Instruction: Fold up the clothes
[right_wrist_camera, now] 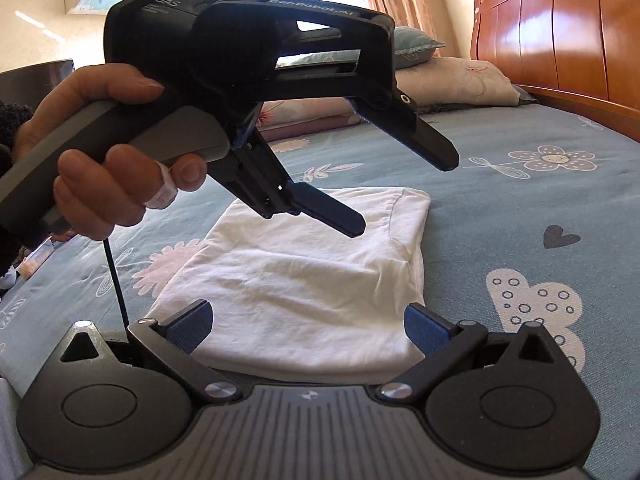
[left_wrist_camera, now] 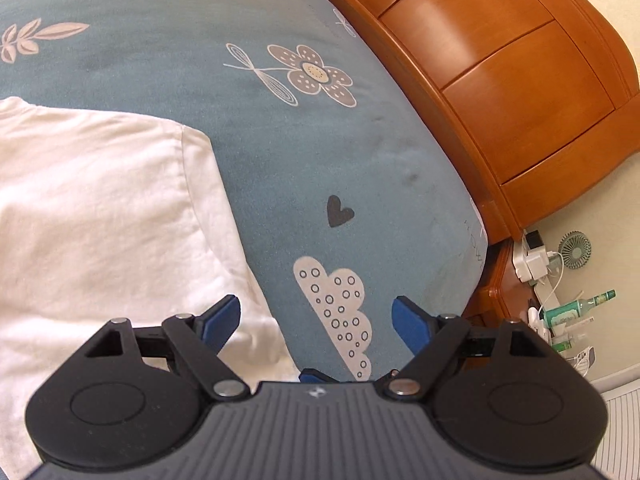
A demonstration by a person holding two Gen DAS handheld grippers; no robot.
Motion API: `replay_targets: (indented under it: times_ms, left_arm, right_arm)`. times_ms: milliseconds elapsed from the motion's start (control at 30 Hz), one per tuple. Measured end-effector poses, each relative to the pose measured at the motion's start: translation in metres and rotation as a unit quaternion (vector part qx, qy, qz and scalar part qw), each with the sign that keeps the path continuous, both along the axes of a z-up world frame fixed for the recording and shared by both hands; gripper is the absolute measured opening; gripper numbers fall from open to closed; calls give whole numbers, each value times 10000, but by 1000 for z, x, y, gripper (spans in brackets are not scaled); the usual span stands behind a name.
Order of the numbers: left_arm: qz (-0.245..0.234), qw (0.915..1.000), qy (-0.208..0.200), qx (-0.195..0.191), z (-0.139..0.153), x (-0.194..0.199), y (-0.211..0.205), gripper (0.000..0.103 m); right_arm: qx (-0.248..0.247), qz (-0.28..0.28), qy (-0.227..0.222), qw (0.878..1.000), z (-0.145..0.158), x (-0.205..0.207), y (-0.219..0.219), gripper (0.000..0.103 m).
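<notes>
right wrist view: bed (right_wrist_camera: 520,208) in a blue patterned sheet carries a white t-shirt (right_wrist_camera: 304,280), lying flat as a compact rectangle with a sleeve seam along its right side, a shape that fits either a finished fold or one awaiting another. left gripper (right_wrist_camera: 404,200), held by a hand (right_wrist_camera: 104,184), hangs above it, jaws apart, empty. right gripper (right_wrist_camera: 306,326) hovers at the near hem, jaws likewise apart, empty.

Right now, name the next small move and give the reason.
Probably lower the open left gripper to the white shirt and pinch an edge. Both grippers are open and hold nothing, the right gripper at the near hem; the shirt looks only partly folded.
</notes>
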State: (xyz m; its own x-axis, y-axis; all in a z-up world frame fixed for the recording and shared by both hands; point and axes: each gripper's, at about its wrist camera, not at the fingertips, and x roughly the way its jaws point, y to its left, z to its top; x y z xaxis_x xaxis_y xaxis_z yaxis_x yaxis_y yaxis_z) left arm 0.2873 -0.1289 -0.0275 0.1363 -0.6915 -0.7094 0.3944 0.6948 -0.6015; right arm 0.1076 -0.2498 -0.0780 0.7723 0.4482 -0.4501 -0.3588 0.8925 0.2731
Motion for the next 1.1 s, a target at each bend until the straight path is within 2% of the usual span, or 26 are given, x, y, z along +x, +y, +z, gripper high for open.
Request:
replay_targets:
  times_ms: [167,233,267,433,533,600,867,967,1000,1100]
  left_arm:
    - [-134,9997,138,152,-20,4,-24,83]
    - [-141,9995,198,194,-27,8,-34,87]
    - [-148,9995,213,175,-28,9,-36,89]
    - [-221,9997,98,40,-14,5,-36,89]
    - [-179,9997,-137,40,-1,-5,-22,90]
    - [-57,9999,-152,47,1,-10,-8,90]
    - [592,9980,206,108,-23,-36,50,91]
    - [743,9970,150,174,-22,-52,70,91]
    - [793,9966,105,198,-21,-57,77,91]
    - [935,9941,-450,317,-11,-67,91,91]
  right_arm:
    - [20,-40,69,10000,-2,1,-3,103]
    - [29,-55,97,9999,-3,2,-4,103]
    - [33,-63,111,9999,-3,2,-5,103]
    - [26,-83,143,9999,-4,3,-6,103]
    - [-15,-76,115,9999,-4,1,-4,103]
    - [-46,-75,94,9999,-4,0,-3,103]
    - [-133,-54,58,9999,-8,-1,-1,103]
    - [-197,-77,83,9997,-10,1,1,103]
    - [-209,-86,90,9997,-11,1,2,103]
    - [-272,-114,67,9995,-12,1,4,103]
